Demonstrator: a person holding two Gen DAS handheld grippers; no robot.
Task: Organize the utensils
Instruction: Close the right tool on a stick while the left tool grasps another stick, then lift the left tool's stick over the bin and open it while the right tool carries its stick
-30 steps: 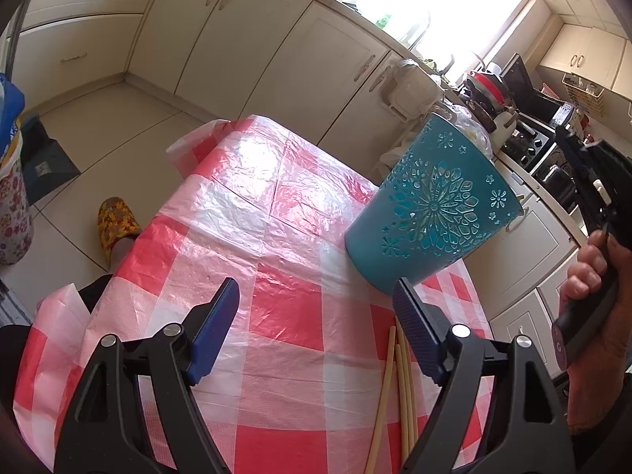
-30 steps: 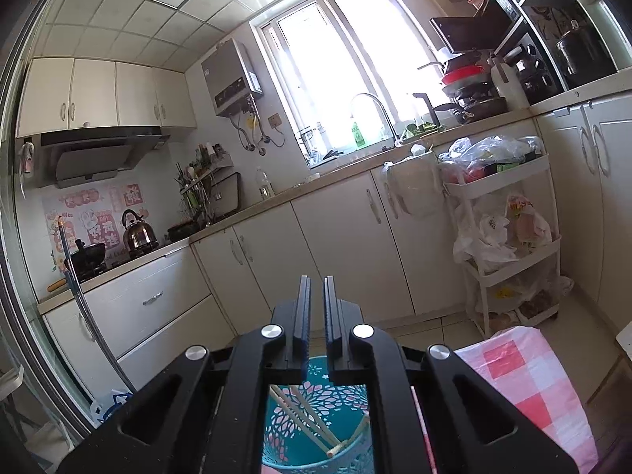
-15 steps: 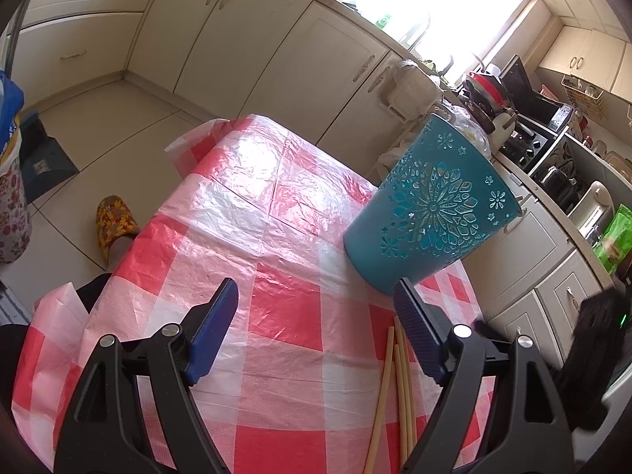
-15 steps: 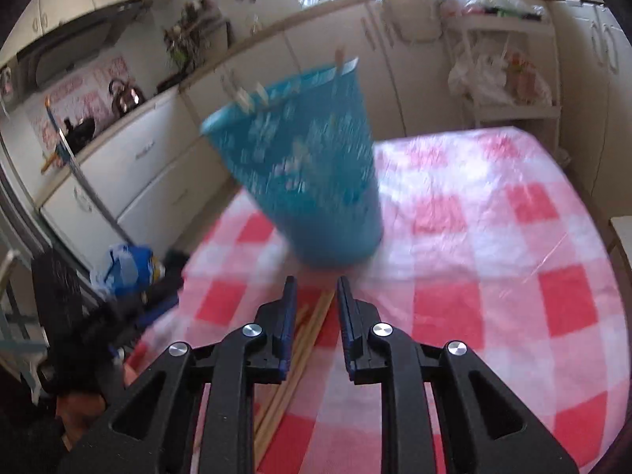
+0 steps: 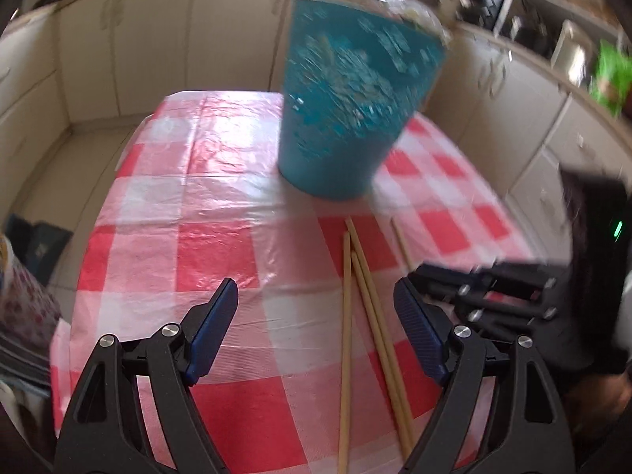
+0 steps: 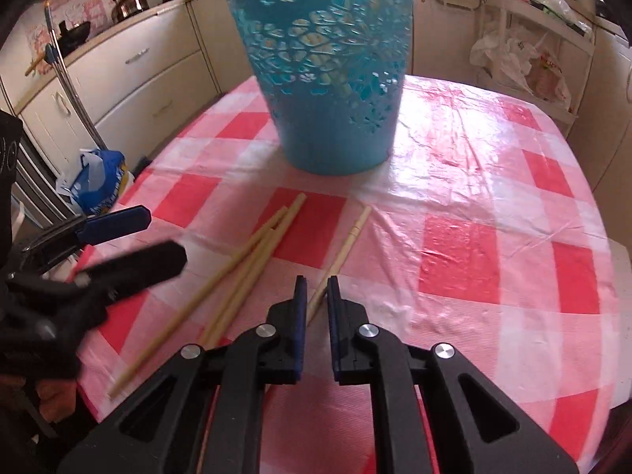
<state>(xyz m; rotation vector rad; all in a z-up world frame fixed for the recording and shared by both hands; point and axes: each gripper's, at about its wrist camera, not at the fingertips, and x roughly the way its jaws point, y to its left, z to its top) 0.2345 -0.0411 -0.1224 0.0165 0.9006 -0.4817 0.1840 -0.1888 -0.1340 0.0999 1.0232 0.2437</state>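
A teal perforated basket (image 5: 347, 106) (image 6: 328, 79) stands upright on the red-and-white checked tablecloth. Three wooden chopsticks (image 5: 363, 308) (image 6: 245, 272) lie flat in front of it. A fourth single chopstick (image 6: 343, 252) (image 5: 402, 241) lies apart to their right. My left gripper (image 5: 316, 316) is open and empty, low over the cloth, left of the three chopsticks. My right gripper (image 6: 317, 290) hovers over the near end of the single chopstick, its jaws a narrow gap apart with the chopstick's end showing between them. It also shows blurred in the left wrist view (image 5: 486, 292).
The tablecloth (image 6: 474, 205) covers a rounded table with its near edge close to both grippers. Cream cabinets (image 6: 138, 67) surround it. A blue bag (image 6: 98, 177) sits on the floor at left and a rack with plastic bags (image 6: 521, 55) stands at back right.
The right gripper swung down from above the basket to low over the table by the single chopstick, its jaws slightly parted. The left gripper turned right and moved toward the chopsticks.
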